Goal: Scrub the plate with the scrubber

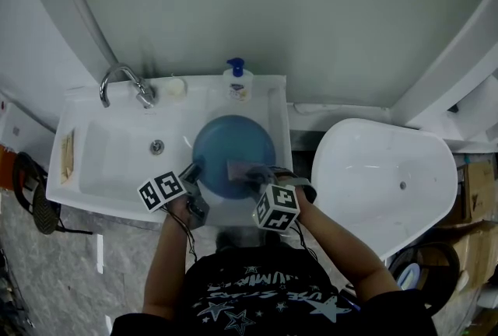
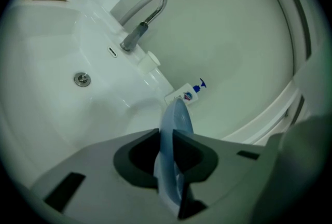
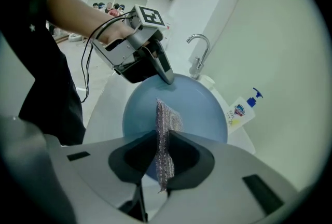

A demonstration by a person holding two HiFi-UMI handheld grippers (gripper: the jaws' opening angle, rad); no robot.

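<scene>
Fingers of our left gripper (image 2: 167, 153) are almost closed, pinching the rim of the blue plate (image 1: 233, 141), which sits over the right part of the sink (image 1: 85, 175), mid-frame in the head view. Fingers of our right gripper (image 3: 163, 158) clamp the scrubber (image 3: 167, 119) at the plate's face. We judge scrubbing is under way, with nothing visibly finished yet

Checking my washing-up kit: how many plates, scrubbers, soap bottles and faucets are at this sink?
plate: 1
scrubber: 1
soap bottle: 1
faucet: 1
Total: 4
</scene>
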